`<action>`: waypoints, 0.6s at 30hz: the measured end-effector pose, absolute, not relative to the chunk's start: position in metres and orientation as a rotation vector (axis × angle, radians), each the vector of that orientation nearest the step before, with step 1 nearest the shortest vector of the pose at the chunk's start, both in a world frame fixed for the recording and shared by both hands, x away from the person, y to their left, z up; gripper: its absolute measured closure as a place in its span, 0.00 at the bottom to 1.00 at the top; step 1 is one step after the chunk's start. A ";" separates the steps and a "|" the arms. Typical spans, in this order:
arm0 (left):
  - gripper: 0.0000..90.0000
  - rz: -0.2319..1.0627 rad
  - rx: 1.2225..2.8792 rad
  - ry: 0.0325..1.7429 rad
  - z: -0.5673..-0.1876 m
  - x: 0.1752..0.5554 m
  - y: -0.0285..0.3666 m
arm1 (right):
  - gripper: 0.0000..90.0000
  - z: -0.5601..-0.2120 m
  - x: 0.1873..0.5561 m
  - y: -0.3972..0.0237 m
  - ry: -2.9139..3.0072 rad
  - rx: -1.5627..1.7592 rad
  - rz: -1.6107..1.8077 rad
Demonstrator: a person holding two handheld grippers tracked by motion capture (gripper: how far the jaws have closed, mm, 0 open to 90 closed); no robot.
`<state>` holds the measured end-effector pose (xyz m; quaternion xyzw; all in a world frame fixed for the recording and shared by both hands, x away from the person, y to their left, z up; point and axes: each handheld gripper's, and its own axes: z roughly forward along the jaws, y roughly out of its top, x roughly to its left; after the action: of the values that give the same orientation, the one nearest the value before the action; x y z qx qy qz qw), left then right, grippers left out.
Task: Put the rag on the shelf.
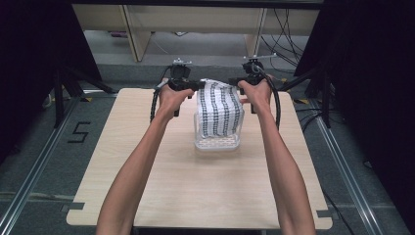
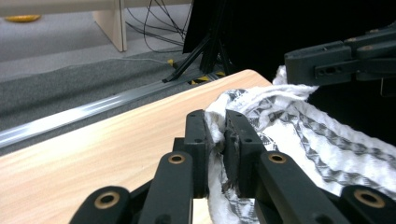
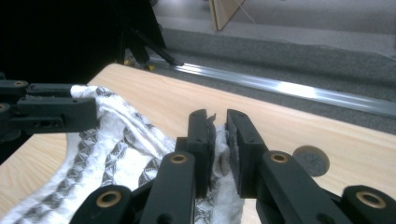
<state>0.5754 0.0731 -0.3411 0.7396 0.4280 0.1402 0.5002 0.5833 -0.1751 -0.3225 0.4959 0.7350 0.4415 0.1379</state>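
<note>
Table [image 1: 161, 191] under white basket [image 1: 217, 143] | patterned cloth [image 1: 220, 107] hung above basket, stretched between corners | left gripper [image 2: 215, 135] and right gripper [image 3: 217, 140] each clamped on a corner | descent is best kept level, centred.

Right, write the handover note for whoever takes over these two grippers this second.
Left gripper: shut on one upper corner of the towel.
Right gripper: shut on the other upper corner.
Towel: black-and-white patterned, held up between the two grippers, hanging down over the clear plastic basket that stands mid-table. Its lower edge seems to reach into or in front of the basket; I cannot tell which.
Done: towel picked up and spread by its corners.
Left, as it looks: probably lower it into the basket and open both jaws.
</note>
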 end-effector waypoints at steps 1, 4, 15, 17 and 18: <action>0.88 0.337 1.807 1.035 -0.343 0.577 0.074 | 0.89 -0.325 0.584 -0.175 2.135 1.440 1.274; 0.88 0.335 1.806 1.053 -0.350 0.578 0.073 | 0.88 -0.331 0.586 -0.175 2.145 1.446 1.259; 0.62 0.299 1.859 1.141 -0.366 0.580 0.076 | 0.70 -0.344 0.587 -0.174 2.182 1.510 1.192; 0.58 0.296 1.880 1.141 -0.366 0.580 0.078 | 0.67 -0.342 0.586 -0.174 2.170 1.521 1.192; 0.58 0.301 1.884 1.141 -0.366 0.579 0.078 | 0.65 -0.342 0.586 -0.175 2.170 1.485 1.198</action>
<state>0.5789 0.0784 -0.3664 0.7596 0.4602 0.1215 0.4433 0.5864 -0.1747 -0.3416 0.5098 0.7450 0.4115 0.1258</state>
